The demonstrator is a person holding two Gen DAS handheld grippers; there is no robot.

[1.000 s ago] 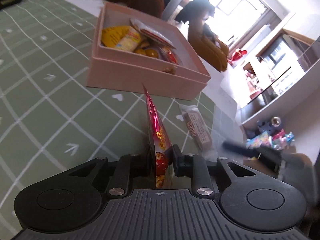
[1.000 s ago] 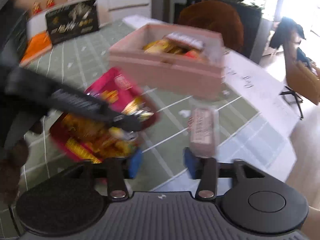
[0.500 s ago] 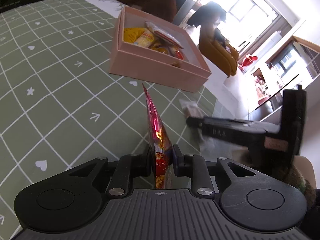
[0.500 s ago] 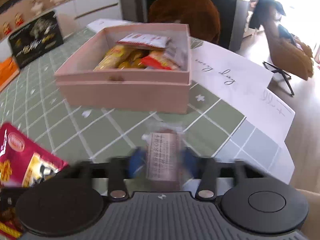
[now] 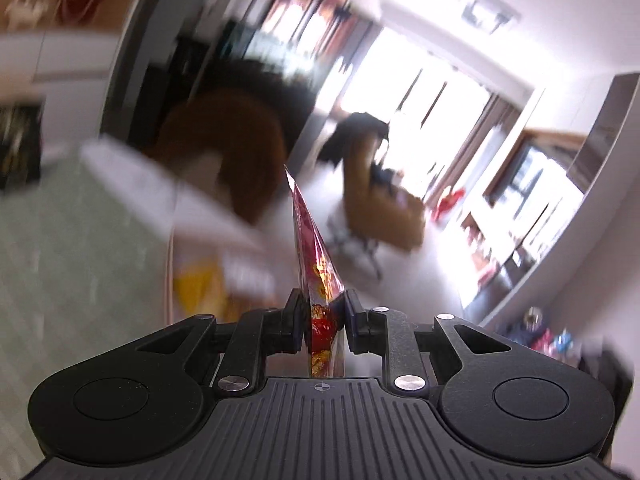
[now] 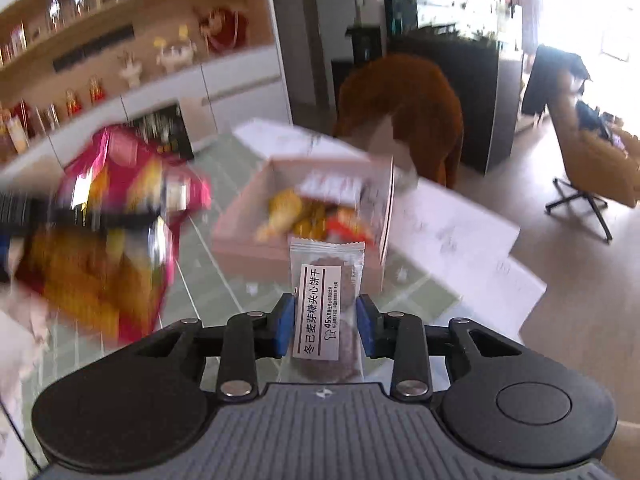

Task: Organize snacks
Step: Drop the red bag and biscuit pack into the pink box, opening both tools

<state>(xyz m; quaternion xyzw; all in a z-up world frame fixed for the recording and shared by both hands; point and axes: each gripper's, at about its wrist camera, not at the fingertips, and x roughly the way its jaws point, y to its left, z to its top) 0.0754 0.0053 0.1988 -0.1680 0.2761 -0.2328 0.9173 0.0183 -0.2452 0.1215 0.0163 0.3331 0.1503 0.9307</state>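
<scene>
The pink box [image 6: 256,248] stands on the green checked tablecloth [image 6: 224,284] and serves here as the landmark. It is open at the top, and several snack packets in yellow, orange and red lie inside it, with 1 white packet on top of them.

Just in front of the pink box, in the right wrist view, the right gripper [image 6: 325,322] holds a biscuit packet [image 6: 326,308]. Its 2 blue pads are clenched on the long sides of the packet, which is clear with a white label and a brown round biscuit inside. The packet is in the air, its far end over the near wall of the box.

To the left of the pink box, also in the air, hangs the red snack bag [image 6: 116,216], much blurred. In the left wrist view the left gripper [image 5: 322,320] is clenched on this red snack bag [image 5: 316,276], which is seen edge-on and points upward between the black pads.

Behind the pink box, a white sheet of paper [image 6: 460,236] lies on the table and a brown chair [image 6: 404,96] stands at the table edge. Farther to the left of the box is a wall shelf [image 6: 120,28] with small ornaments.
</scene>
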